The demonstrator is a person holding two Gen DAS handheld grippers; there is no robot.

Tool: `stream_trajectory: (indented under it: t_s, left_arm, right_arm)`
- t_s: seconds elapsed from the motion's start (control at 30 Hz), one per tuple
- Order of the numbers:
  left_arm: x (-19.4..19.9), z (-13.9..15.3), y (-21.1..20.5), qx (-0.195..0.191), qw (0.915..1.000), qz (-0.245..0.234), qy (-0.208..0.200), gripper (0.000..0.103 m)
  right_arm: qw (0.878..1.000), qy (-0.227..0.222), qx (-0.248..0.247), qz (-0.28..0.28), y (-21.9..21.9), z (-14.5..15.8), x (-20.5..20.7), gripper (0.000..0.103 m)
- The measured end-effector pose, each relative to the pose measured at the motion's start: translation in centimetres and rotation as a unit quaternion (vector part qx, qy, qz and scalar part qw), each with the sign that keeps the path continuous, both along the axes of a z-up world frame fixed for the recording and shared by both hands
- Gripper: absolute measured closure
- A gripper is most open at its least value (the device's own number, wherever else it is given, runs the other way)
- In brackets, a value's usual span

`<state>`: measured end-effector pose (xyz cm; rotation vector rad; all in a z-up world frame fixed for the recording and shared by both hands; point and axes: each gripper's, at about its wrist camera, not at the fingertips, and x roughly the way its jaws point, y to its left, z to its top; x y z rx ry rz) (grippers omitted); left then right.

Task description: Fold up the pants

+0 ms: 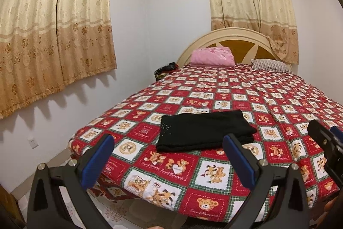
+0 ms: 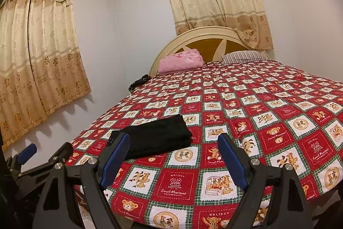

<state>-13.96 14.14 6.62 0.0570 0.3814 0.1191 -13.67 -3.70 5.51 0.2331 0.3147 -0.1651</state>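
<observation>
Pants (image 1: 203,130) lie folded compact on bed (image 1: 214,190); your left tool (image 1: 169,156), right tool (image 2: 173,156) wide, empty. Task looks done.

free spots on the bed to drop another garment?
Bedspread is bare right of the folded black pants, and between them and the pink bundle and striped pillow. Crowded only along the headboard. Both tools, left and right, are open.

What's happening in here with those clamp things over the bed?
A person holds a two-finger gripper in each hand to fold pants. The black pants already lie folded in a flat stack on the teddy-bear bedspread. The left gripper and right gripper hang open, holding nothing.
</observation>
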Motion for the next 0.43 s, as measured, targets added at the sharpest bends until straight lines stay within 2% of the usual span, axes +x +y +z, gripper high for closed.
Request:
stream_trajectory:
  t_s: [0.17,0.33,0.43]
  left_arm:
    - [0.17,-0.01,-0.01,0.005,0.9999,0.005,0.008,0.0]
    - [0.02,0.02,0.03,-0.015,0.9994,-0.026,0.015,0.0]
    - [0.1,-0.05,-0.22,-0.004,0.9997,-0.019,0.015,0.0]
  right_arm:
    - [1.0,0.0,0.0,-0.001,-0.01,0.0,-0.01,0.018]
    - [1.0,-0.001,0.002,-0.002,-0.02,0.0,0.0,0.018]
    - [1.0,-0.001,0.003,-0.004,-0.07,0.0,0.01,0.018]
